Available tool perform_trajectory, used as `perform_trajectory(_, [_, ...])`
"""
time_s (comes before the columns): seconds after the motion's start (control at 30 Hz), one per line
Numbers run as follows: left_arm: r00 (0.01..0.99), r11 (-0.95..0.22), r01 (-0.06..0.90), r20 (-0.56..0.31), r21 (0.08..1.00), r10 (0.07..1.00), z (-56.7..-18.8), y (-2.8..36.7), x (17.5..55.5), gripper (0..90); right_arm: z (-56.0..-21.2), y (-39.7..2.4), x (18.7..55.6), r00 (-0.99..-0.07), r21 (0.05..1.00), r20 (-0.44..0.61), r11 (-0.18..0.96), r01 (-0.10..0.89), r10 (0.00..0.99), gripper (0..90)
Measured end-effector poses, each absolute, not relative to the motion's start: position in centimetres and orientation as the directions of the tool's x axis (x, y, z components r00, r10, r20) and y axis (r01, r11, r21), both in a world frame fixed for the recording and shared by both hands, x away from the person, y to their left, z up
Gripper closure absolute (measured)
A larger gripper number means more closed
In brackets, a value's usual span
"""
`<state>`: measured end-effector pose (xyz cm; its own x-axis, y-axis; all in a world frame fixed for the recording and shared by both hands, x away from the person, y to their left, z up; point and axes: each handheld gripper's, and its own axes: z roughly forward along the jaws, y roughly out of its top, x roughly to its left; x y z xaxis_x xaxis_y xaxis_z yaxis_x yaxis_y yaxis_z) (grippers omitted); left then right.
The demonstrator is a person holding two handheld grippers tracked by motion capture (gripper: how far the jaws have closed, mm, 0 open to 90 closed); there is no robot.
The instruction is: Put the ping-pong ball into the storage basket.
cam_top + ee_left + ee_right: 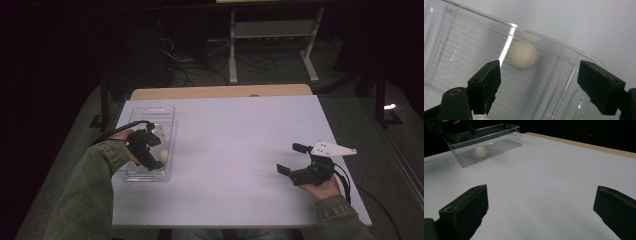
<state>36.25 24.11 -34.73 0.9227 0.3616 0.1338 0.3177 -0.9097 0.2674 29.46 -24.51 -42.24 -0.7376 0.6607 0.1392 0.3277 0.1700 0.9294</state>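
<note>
Judging from how things lie, the placing of the white ball (522, 54) into the clear plastic tray (167, 111) is taken to be done: the ball is seen resting on the ribbed floor of the tray, free of both jaws. In the high view the ball (163, 155) is found at the left of the frame, near the tray's right wall and toward its near end. In the right gripper view it (480, 151) is seen through the tray wall (499, 137) at the upper left of the frame. No other loose object is noted on the white table (240, 150). What is left is judged to be only the lifting of the hand clear of the tray.

The left gripper (147, 150) is held above the tray, pointed down into it. Its jaws stand apart, with nothing between them; the ball lies just beyond the tips, toward the upper middle of the left gripper view.

The right gripper (292, 157) is held low at the right of the high view, well apart from the tray, pointed across the table toward it. Its jaws are spread wide and are empty. The grey three-cornered plate (334, 148) is seen on top of it.
</note>
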Motion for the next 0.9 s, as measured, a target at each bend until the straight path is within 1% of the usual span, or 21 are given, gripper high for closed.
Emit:
perform_trajectory(0.13, [0.915,-0.901,0.316,0.155,0.298,0.372,-34.1,24.2,36.0,12.8,-42.2,-24.5,29.5,-0.739,0.931,0.134,0.172,0.323,0.66,0.0])
perform_trajectory(0.3, [0.899,-0.878,0.338,0.162,0.339,0.408,-33.7,24.2,36.2,2.0,-42.1,-24.8,29.5,-0.732,0.934,0.14,0.157,0.322,0.667,0.0])
perform_trajectory(0.33, [0.895,-0.869,0.342,0.157,0.357,0.417,-33.5,24.3,36.2,1.2,-42.1,-24.8,29.5,-0.732,0.934,0.139,0.157,0.321,0.667,0.0])
perform_trajectory(0.37, [0.895,-0.869,0.342,0.157,0.357,0.417,-33.5,24.3,36.2,0.0,-42.1,-24.8,29.5,-0.732,0.934,0.139,0.157,0.321,0.667,0.0])
perform_trajectory(0.43, [0.895,-0.853,0.341,0.143,0.395,0.423,-33.2,24.3,36.1,0.0,-42.1,-24.8,29.5,-0.732,0.934,0.139,0.158,0.321,0.667,0.0])
perform_trajectory(0.5, [0.895,-0.85,0.338,0.14,0.404,0.423,-33.1,24.4,36.0,0.0,-42.1,-24.7,29.5,-0.732,0.934,0.137,0.16,0.321,0.667,0.0])
perform_trajectory(0.53, [0.896,-0.841,0.338,0.128,0.423,0.424,-33.0,24.4,35.9,0.0,-42.1,-24.7,29.5,-0.732,0.934,0.136,0.161,0.32,0.668,0.0])
perform_trajectory(0.67, [0.89,-0.826,0.349,0.12,0.442,0.44,-33.1,24.6,35.8,0.0,-42.1,-24.8,29.5,-0.731,0.934,0.138,0.158,0.32,0.668,0.0])
perform_trajectory(0.9, [0.891,-0.816,0.339,0.12,0.468,0.438,-33.0,24.9,35.3,0.0,-42.1,-24.8,29.5,-0.73,0.934,0.136,0.16,0.321,0.67,0.0])
